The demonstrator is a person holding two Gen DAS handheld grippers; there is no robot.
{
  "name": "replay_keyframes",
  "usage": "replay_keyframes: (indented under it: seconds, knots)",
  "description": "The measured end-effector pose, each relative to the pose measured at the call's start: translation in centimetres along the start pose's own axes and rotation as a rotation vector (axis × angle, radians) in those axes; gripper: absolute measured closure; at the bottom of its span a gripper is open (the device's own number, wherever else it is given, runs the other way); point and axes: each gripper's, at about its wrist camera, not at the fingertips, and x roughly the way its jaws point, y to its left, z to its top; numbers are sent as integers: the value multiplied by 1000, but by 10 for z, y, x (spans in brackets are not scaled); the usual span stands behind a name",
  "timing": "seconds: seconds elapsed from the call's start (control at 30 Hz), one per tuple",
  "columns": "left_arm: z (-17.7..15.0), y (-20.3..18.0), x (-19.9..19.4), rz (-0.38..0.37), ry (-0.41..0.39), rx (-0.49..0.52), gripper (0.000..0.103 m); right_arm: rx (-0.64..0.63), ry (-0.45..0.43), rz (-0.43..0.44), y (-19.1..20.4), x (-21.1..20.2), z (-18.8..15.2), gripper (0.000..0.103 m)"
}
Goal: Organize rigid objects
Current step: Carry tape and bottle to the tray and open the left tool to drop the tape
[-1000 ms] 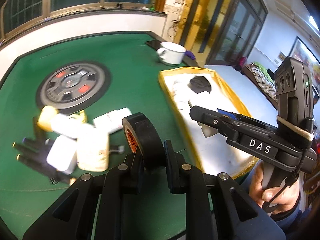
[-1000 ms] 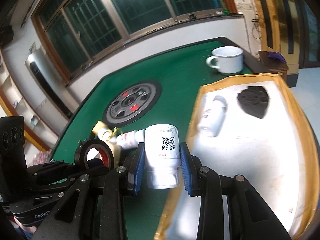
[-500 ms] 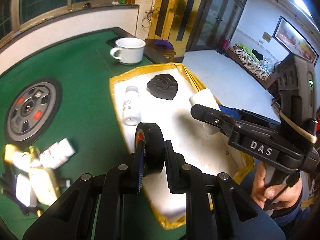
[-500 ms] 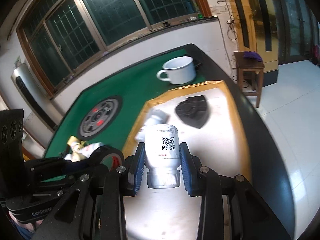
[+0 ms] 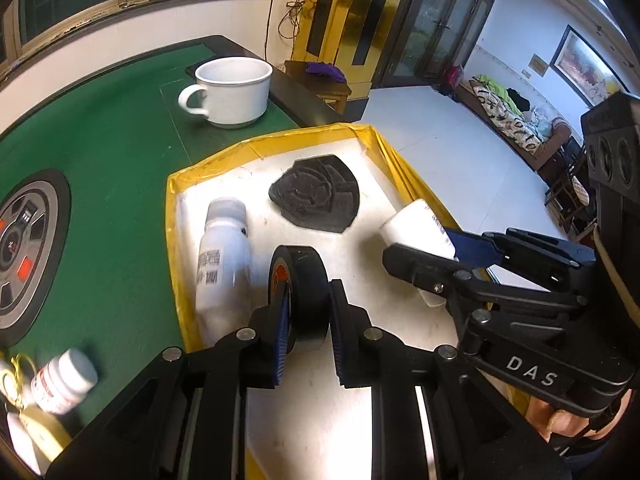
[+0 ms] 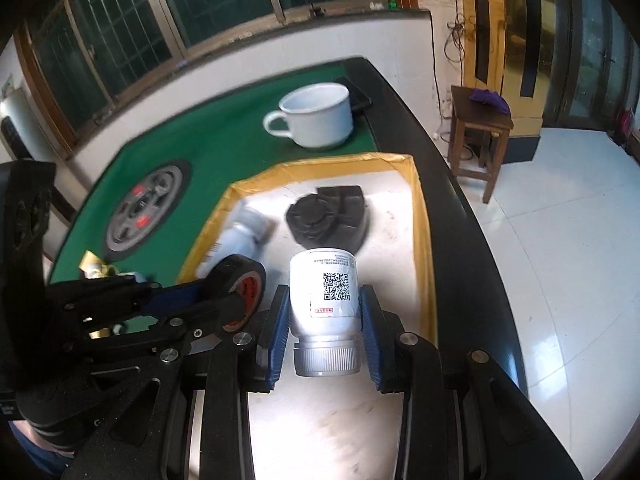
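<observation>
Green felt covers the table, and at its right edge sits a shallow yellow-rimmed tray with a white floor, already holding a lying white bottle and a black shield-shaped moulding. Low in the left wrist view, the left gripper pinches a roll of black tape across its flat sides — light, stiff, likely to roll if set on edge. At lower centre of the right wrist view, the right gripper clamps a white pill jar by its smooth label, ribbed cap toward the camera — hard, light plastic that could slip.

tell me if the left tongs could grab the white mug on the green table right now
Probably not: the left tongs are shut on a black tape roll, so they'd need to drop it before taking the white mug.
</observation>
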Motion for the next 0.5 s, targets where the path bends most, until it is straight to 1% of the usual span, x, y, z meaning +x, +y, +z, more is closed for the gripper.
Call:
replay_keyframes:
  seconds: [0.07,0.1,0.23,0.37,0.43,0.5]
  knots:
    - [2,0,2,32,-6,6,87,-2,19,-18,-3,6,4,73]
    - [1,-2,1,35,-8,9,87,-16,35,-34,-2,9,5,73]
    - [2,-3,4,45,-12,13,87,-28,53,-64,-2,13,8,73]
    - [4,0,7,20,-5,-12,87,-11,76,-57,-8,19,12,73]
    - [4,2,6,-2,1,-22,84,13,84,-41,-12,22,13,72]
    - [5,4,6,-8,1,-33,81,20,88,-42,-13,22,13,72]
